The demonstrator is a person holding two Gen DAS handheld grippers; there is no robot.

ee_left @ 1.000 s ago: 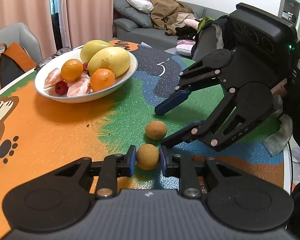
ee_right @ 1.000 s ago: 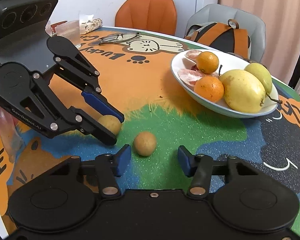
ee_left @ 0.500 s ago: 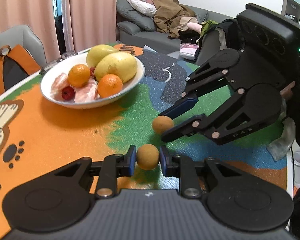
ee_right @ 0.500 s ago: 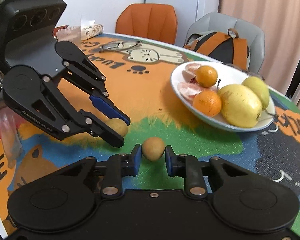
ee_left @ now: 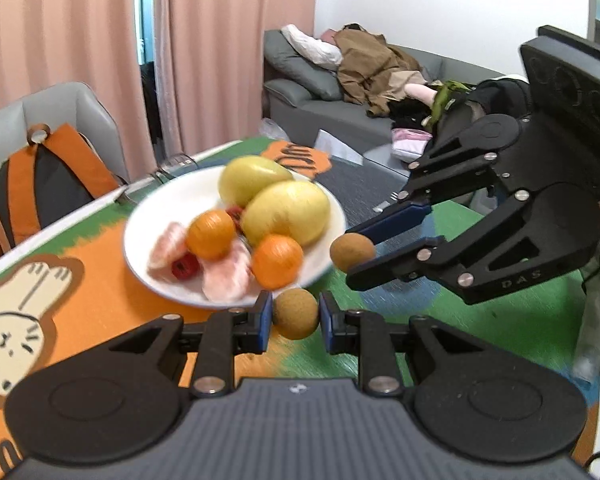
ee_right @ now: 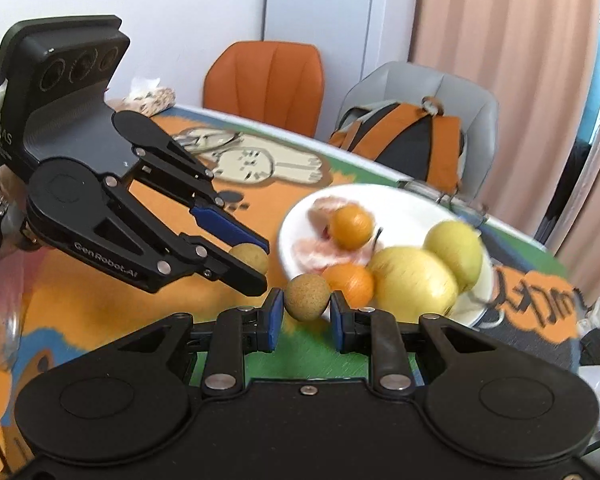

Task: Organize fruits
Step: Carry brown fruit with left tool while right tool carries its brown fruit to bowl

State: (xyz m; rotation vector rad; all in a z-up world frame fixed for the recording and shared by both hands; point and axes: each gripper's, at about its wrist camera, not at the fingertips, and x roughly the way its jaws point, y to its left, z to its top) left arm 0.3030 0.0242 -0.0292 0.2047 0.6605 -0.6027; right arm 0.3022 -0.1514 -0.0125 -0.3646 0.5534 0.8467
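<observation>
So both grippers are loaded right now. The left gripper (ee_left: 295, 317) is clamped on a small round brownish-tan fruit with rough skin (ee_left: 295, 313), and the right gripper (ee_right: 305, 312) has its blue pads squeezed onto a second small round tan fruit (ee_right: 307, 297). Both fruits look lifted off the table and sit just short of the bowl's near rim, so I'd call this the carry step, roughly mid-task.

Next move, as I see it: bring each fruit over the rim and let go low, into a free spot. The bowl is pretty full, so a round fruit could roll off the pile or bump an orange. The two grippers are also close together, so going one at a time seems safer.

Further back, the wide white ceramic bowl (ee_left: 140, 236) stands on the colourful cartoon-print table (ee_left: 100, 300). Inside are two big yellow-green fruits (ee_left: 286, 216), two oranges (ee_left: 211, 234), pink peeled citrus segments (ee_left: 224, 276) and something small and red (ee_left: 185, 267). It's motion-blurred, so finer details are hard to tell
</observation>
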